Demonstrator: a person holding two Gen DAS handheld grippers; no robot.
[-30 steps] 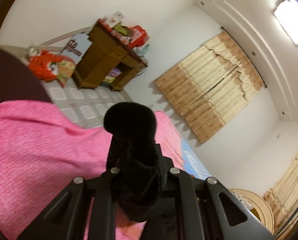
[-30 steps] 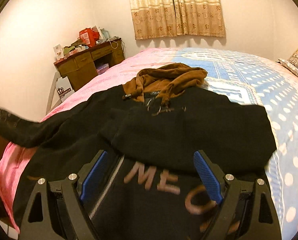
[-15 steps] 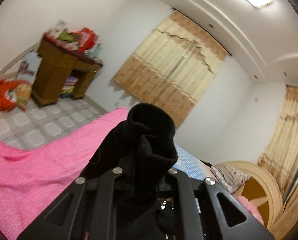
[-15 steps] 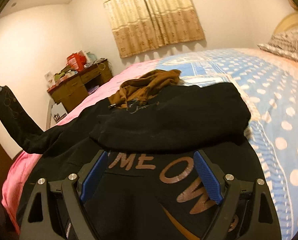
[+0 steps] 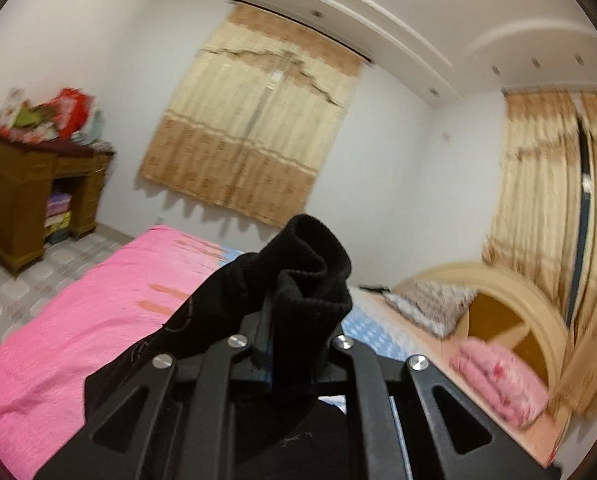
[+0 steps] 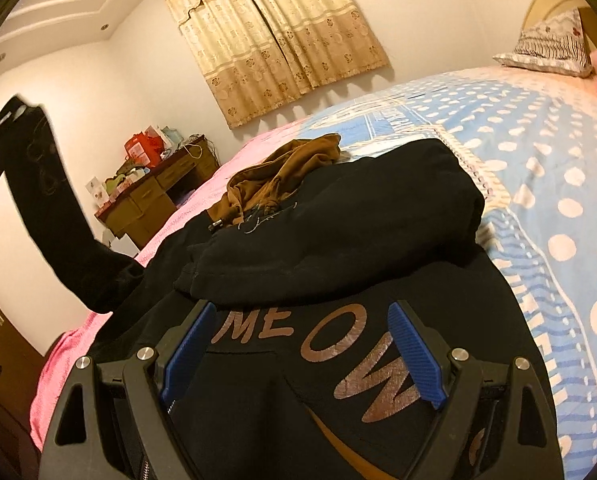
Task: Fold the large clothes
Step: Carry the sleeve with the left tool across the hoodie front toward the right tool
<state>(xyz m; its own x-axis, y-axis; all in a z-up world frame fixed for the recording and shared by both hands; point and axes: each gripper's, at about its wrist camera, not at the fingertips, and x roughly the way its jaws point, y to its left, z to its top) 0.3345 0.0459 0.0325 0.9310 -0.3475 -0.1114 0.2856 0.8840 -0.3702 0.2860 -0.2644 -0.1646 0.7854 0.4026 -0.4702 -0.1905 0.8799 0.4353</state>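
Note:
A black hoodie [image 6: 338,240] with "MEOW" lettering and a brown hood [image 6: 282,172] lies on the bed [image 6: 538,184]. One sleeve is folded across its chest. My left gripper [image 5: 294,312] is shut on the ribbed cuff [image 5: 314,264] of the other sleeve and holds it high in the air. That raised sleeve [image 6: 46,200] also shows at the left of the right wrist view. My right gripper [image 6: 298,344] is open and empty, hovering low over the hoodie's lettering.
A wooden desk [image 5: 38,184] with clutter stands by the far wall, left of the pink side of the bed [image 5: 78,320]. Pillows [image 5: 430,304] lie at the wooden headboard [image 5: 514,312]. Curtains [image 5: 250,120] hang behind.
My left gripper has lifted the sleeve cuff higher and swung towards the bed. My right gripper has moved lower and closer over the hoodie's front.

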